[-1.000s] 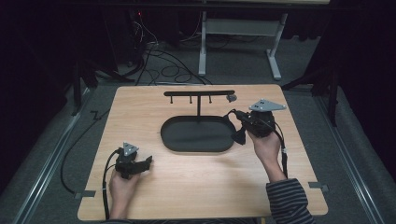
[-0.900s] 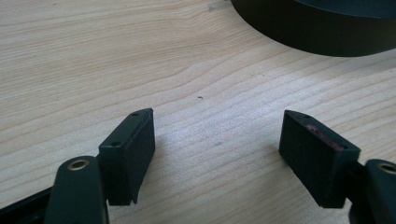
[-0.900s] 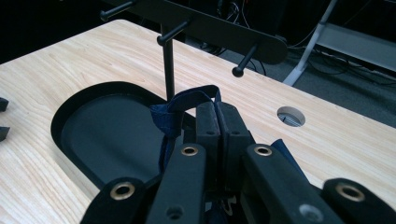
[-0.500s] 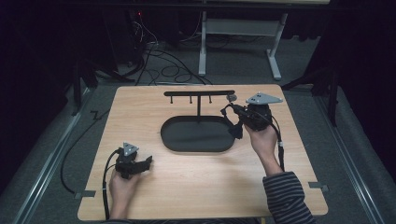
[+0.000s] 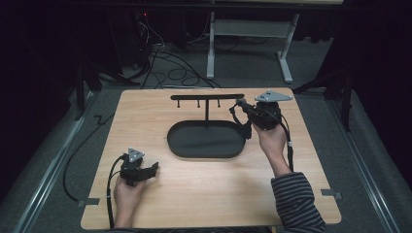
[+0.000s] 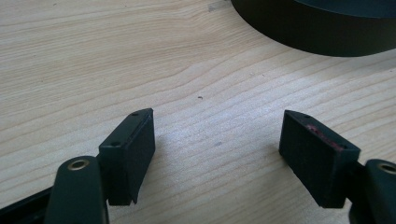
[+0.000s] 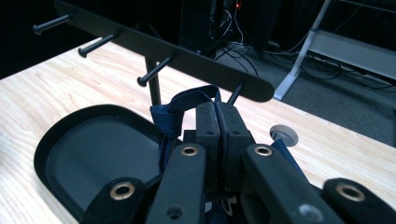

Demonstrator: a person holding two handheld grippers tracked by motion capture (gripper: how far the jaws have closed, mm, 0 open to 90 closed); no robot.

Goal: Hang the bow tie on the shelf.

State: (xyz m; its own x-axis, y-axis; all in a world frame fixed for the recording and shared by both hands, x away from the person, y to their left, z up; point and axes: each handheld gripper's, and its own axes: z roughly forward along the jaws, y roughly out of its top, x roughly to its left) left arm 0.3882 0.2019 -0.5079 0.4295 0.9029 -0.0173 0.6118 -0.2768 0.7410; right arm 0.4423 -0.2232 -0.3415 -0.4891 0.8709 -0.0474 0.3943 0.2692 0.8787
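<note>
A black rack has a bar [image 5: 207,97] with several pegs on a post above an oval black tray [image 5: 206,151]. My right gripper [image 5: 241,104] is raised beside the bar's right end, shut on a dark blue fabric strap [image 5: 248,130] that hangs below it. In the right gripper view the jaws [image 7: 217,109] pinch the strap [image 7: 180,105], whose loop stands just below the bar [image 7: 187,56] and near the rightmost peg [image 7: 235,93]. My left gripper [image 5: 154,167] lies on the table at the front left, open; the left gripper view shows bare wood between its jaws [image 6: 217,140].
The wooden table [image 5: 145,116] carries the rack at its middle back. A small grey round disc [image 7: 283,134] lies on the table right of the rack. Behind the table are cables and a white frame [image 5: 248,29] on the dark floor. The tray's wall [image 6: 317,32] is ahead of my left gripper.
My right gripper has risen a little and moved with the strap toward the bar's right end. The left gripper has stayed where it was.
</note>
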